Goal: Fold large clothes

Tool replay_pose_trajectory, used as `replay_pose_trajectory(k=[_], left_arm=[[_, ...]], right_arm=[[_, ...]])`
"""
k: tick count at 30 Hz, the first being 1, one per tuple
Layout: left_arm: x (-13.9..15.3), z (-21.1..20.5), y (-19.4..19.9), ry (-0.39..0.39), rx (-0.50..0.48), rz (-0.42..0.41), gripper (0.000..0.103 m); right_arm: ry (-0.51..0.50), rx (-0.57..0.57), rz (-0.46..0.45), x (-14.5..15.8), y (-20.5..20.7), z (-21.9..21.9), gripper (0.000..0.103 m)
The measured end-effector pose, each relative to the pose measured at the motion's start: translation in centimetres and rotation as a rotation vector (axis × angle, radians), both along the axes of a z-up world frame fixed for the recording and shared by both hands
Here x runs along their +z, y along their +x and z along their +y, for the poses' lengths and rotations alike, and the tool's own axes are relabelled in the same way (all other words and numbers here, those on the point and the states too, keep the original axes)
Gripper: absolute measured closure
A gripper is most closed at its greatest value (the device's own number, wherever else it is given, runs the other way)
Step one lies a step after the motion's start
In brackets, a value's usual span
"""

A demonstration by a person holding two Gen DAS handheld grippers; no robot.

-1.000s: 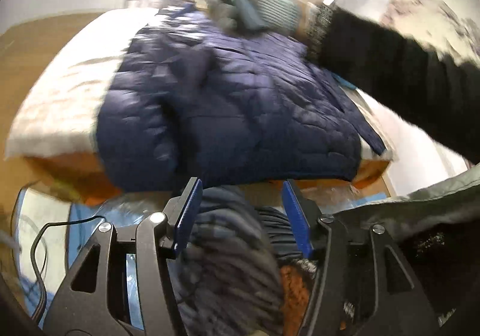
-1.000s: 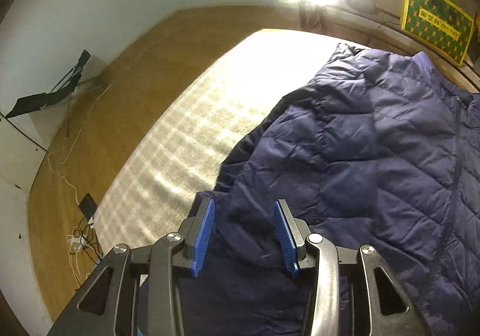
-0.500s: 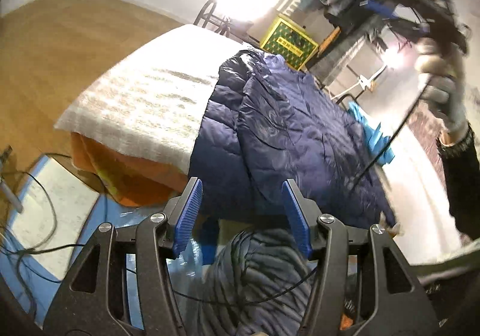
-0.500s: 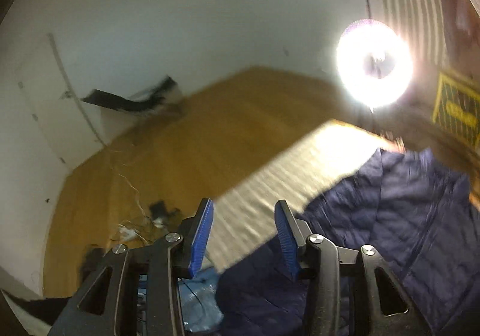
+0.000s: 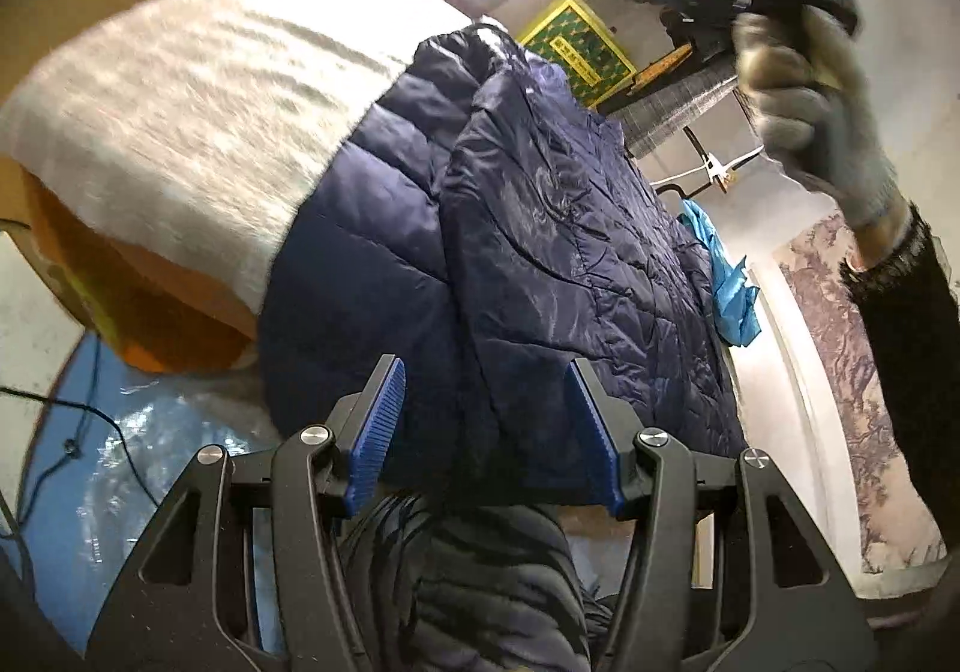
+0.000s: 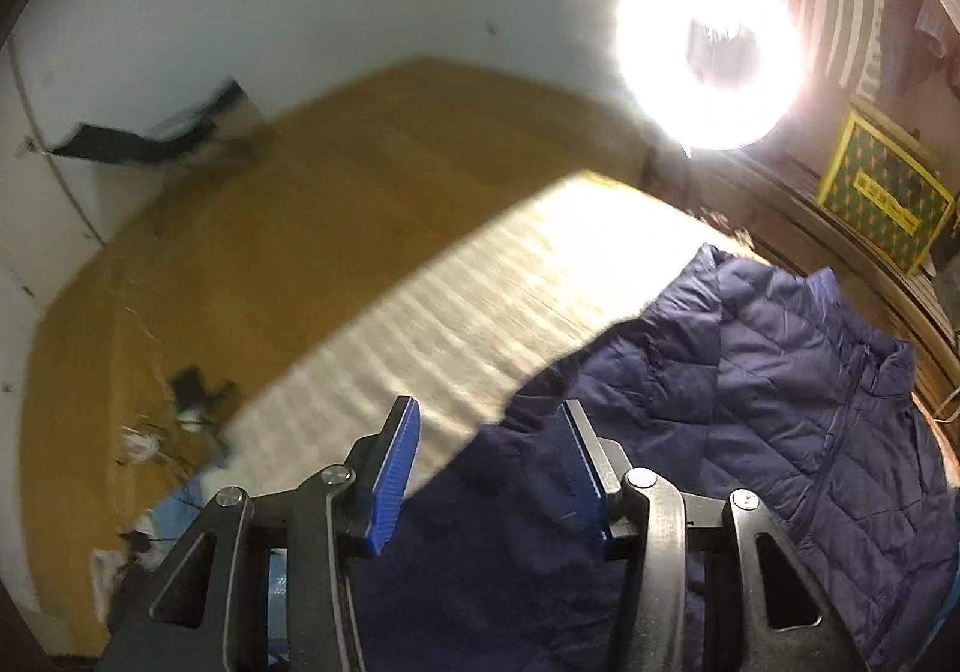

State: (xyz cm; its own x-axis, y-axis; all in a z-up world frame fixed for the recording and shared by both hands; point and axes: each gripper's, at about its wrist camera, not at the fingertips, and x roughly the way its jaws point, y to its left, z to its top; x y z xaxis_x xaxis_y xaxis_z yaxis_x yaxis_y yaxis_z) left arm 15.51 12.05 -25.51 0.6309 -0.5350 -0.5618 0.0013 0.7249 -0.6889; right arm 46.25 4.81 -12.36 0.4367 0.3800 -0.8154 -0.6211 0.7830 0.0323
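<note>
Two grippers hang above a navy puffer jacket lying on a cream-blanketed table. The right gripper, a second ago low over the jacket's sleeve, has lifted clear, jaws spread and empty. The left gripper has dropped toward the hem, spread, pinching nothing. Likely a fresh grasp follows.

Jacket on bed — beside its bare half

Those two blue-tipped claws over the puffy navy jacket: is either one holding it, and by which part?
Neither. The left gripper and right gripper are both open and empty; the navy quilted jacket lies loose on the white-covered table.
</note>
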Motion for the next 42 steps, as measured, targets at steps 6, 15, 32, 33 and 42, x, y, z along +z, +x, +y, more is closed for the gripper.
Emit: replay_pose_trajectory(k=[6, 15, 32, 33, 42], left_arm=[[-1.1, -2.2, 1.8, 0.007, -0.052, 0.028, 0.068], [-0.5, -3.4, 2.0, 0.052, -0.086, 0.019, 0.100], [4.4, -1.5, -0.1, 0.122, -0.039, -0.093, 0.101], [4.7, -1.1, -0.3, 0.137, -0.029, -0.096, 0.101], [3.2, 0.4, -0.5, 0.105, -0.008, -0.032, 0.101]], right_arm=[[-0.061, -0.089, 0.112, -6.3, 6.0, 0.5, 0.054], [-0.250, -0.134, 0.154, -13.7, 9.4, 1.5, 0.068], [0.307, -0.252, 0.334, -10.8, 12.2, -4.8, 0.103], [0.341, -0.249, 0.337, -10.7, 12.4, -4.2, 0.103], [-0.072, -0.276, 0.180, -12.5, 12.3, -1.3, 0.068]])
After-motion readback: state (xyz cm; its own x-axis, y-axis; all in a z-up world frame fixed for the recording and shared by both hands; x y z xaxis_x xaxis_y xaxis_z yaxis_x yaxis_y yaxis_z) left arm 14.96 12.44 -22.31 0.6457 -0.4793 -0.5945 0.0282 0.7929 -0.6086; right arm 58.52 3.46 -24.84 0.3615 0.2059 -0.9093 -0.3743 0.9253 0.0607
